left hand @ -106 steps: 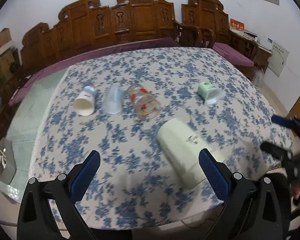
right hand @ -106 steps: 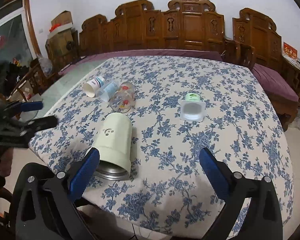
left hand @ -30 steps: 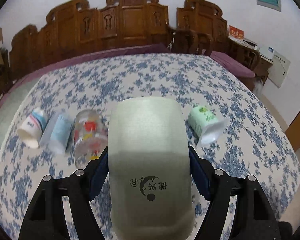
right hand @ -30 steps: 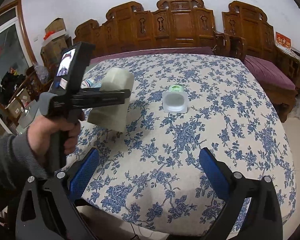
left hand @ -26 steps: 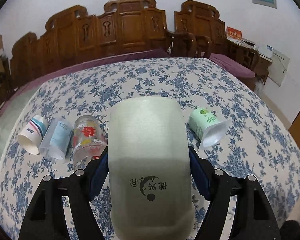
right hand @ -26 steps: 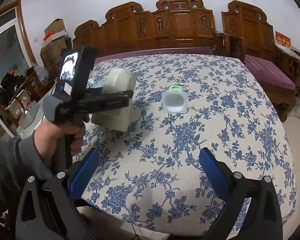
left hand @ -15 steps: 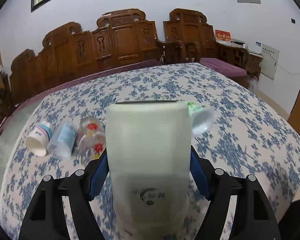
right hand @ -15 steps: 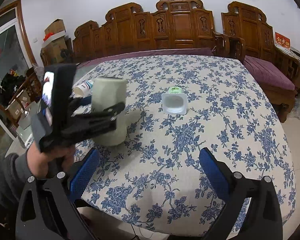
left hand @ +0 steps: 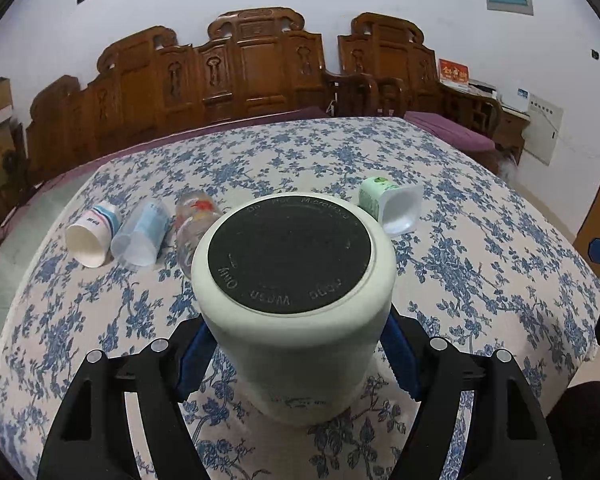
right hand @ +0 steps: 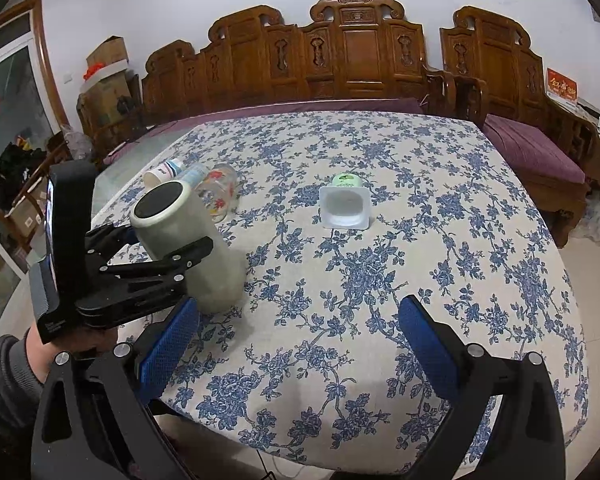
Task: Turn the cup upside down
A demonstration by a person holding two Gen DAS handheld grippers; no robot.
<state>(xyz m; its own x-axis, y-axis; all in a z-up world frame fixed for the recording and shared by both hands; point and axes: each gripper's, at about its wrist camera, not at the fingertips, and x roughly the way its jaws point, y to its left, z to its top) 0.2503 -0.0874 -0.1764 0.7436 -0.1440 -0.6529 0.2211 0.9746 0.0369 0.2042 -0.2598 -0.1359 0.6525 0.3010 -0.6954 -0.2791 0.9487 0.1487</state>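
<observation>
My left gripper [left hand: 294, 360] is shut on a large cream cup [left hand: 296, 344]. The cup is turned mouth down, its dark round base [left hand: 289, 254] facing up, and its rim is at the blue-flowered tablecloth [left hand: 480, 280]. In the right wrist view the cup [right hand: 196, 248] leans a little to the left in the left gripper [right hand: 160, 264] near the table's front left edge. My right gripper [right hand: 296, 344] is open and empty, above the front edge of the table.
A green-and-white yogurt cup [left hand: 392, 206] lies on its side right of the cream cup. A paper cup [left hand: 90, 236], a clear plastic cup [left hand: 142, 232] and a printed glass [left hand: 194, 220] lie on their sides to the left. Carved wooden benches [right hand: 340, 60] stand behind the table.
The left gripper picked the cream cup up from lying on its side, turned it until its base faces up, and lowered it onto the cloth. The right gripper stayed still.
</observation>
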